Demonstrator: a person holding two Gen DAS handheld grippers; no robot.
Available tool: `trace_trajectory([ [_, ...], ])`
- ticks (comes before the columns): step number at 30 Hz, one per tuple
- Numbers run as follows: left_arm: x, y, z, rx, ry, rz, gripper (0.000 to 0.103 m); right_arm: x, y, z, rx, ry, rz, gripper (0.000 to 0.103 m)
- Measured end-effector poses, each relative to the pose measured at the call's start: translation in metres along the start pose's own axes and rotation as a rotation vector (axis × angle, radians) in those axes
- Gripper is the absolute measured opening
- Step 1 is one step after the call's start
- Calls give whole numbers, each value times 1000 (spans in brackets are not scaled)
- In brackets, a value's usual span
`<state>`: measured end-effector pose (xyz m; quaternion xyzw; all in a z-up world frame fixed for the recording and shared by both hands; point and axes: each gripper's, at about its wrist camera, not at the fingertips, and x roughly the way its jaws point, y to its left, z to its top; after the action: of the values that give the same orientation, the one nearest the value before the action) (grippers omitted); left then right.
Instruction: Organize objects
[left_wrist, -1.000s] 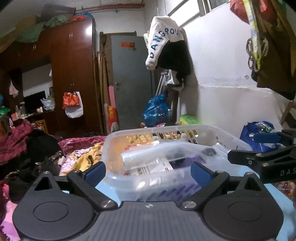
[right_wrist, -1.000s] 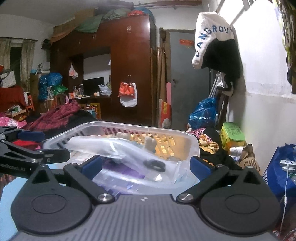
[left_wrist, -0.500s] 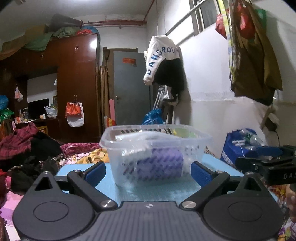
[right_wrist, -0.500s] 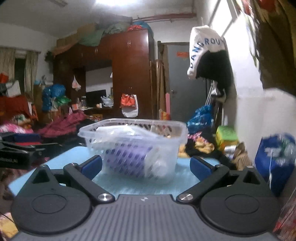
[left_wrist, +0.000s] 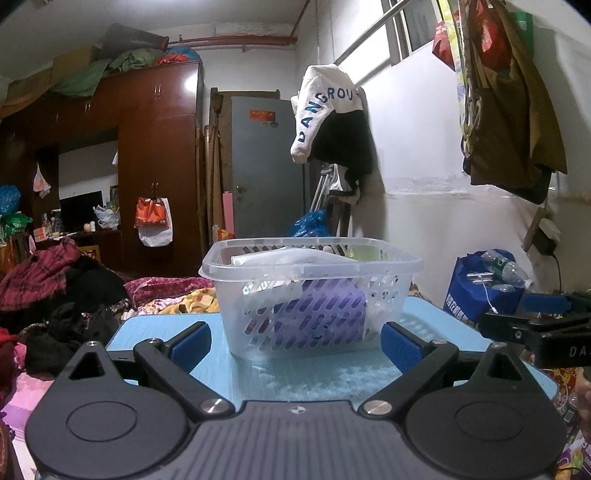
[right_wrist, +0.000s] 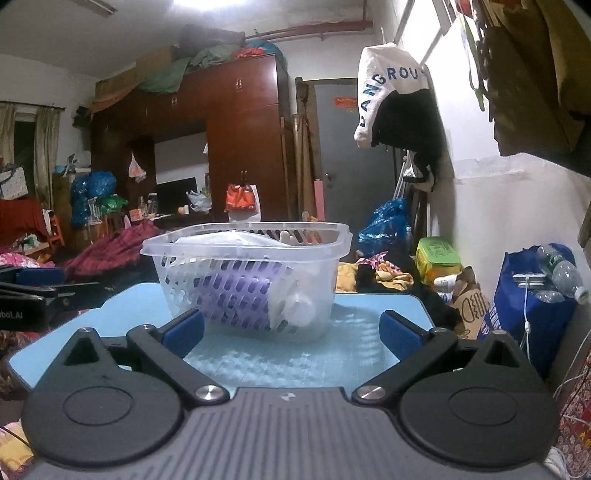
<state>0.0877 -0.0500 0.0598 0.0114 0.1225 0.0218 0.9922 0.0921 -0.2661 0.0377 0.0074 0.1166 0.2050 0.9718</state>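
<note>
A clear plastic basket (left_wrist: 388, 264) stands on a small light blue table (left_wrist: 314, 373). It also shows in the right wrist view (right_wrist: 332, 236). Inside lie a purple pack (left_wrist: 325, 310), seen too in the right wrist view (right_wrist: 240, 295), and a clear plastic bag (left_wrist: 295, 258) on top. My left gripper (left_wrist: 295, 339) is open and empty, low in front of the basket. My right gripper (right_wrist: 291, 330) is open and empty, also in front of the basket. Each gripper shows at the edge of the other's view, the right gripper (left_wrist: 539, 317) at the right and the left gripper (right_wrist: 37, 291) at the left.
A blue bag (right_wrist: 528, 302) with water bottles stands at the right by the white wall. Piles of clothes (left_wrist: 55, 280) lie at the left. A brown wardrobe (left_wrist: 147, 166) and grey door (left_wrist: 266, 166) are far behind. Bags hang on the wall (left_wrist: 509, 110).
Both grippers have pulled back and dropped lower from just over the basket. The basket now stands farther off, seen from the side, with bare table in front of it.
</note>
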Motion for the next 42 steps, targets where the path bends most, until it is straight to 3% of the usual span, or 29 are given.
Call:
trace_trajectory([
  [42, 10, -2, -3, -12, 41, -23, 100, -12, 4, -5, 9, -22, 55, 103],
])
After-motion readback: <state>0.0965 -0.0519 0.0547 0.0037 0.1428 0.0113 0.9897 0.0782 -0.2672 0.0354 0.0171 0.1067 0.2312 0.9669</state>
